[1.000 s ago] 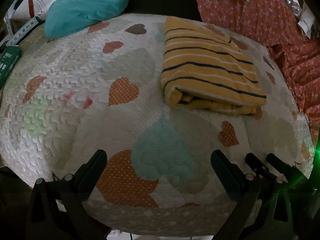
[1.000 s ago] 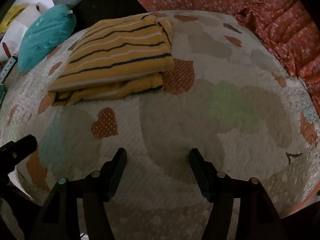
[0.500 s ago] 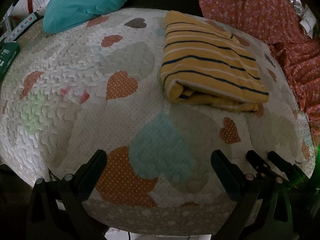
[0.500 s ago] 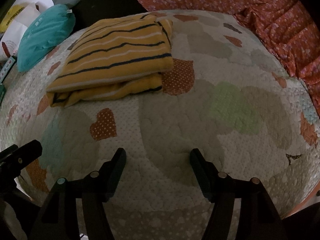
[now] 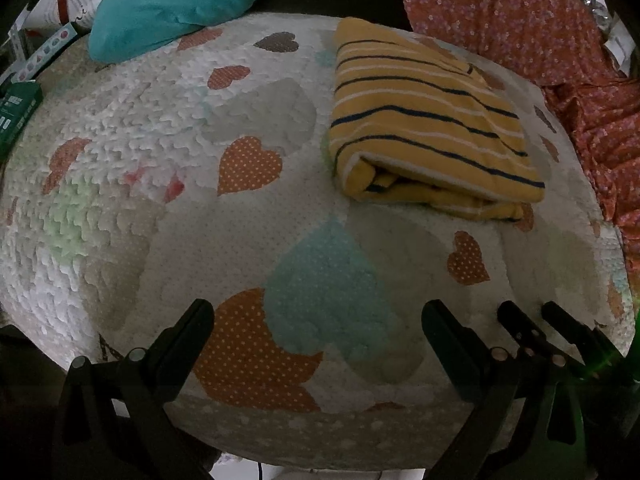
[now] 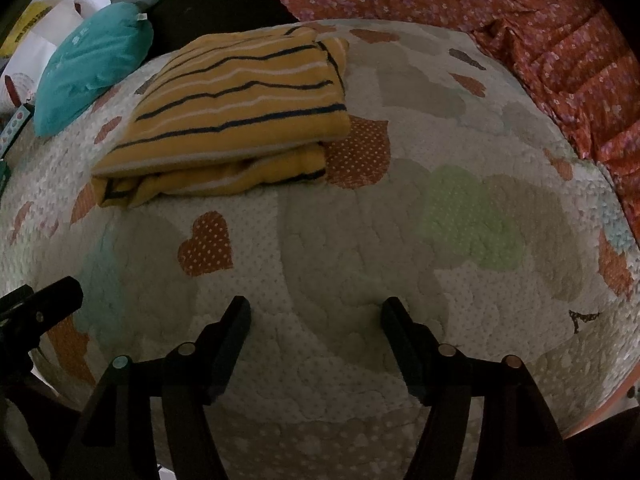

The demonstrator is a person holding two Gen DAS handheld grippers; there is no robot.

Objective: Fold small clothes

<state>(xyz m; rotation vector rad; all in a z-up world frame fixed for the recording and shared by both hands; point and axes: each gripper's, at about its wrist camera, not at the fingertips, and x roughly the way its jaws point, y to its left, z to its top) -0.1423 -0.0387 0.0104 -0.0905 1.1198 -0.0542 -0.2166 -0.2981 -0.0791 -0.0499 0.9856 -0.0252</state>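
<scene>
**Shirt folded, grippers clear**

While I hold both grippers over the quilt (image 5: pixel 168 208), little has changed in the last second; left gripper (image 5: pixel 316 322) and right gripper (image 6: pixel 316 314) stay apart, empty; the striped shirt (image 5: pixel 424 120) lies folded beyond them; folding looks finished.

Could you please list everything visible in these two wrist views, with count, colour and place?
striped garment: one, yellow with dark and white stripes, folded, lying on the quilt.
quilt: one, white with coloured hearts, covering the surface.
cushion: one, teal, at the quilt's far left edge.
floral cloth: one, red-orange, crumpled along the far right side.
boxes and papers: several, green and white, far left, unclear.
left gripper: one, black, open, empty.
right gripper: one, black, open, empty.
</scene>
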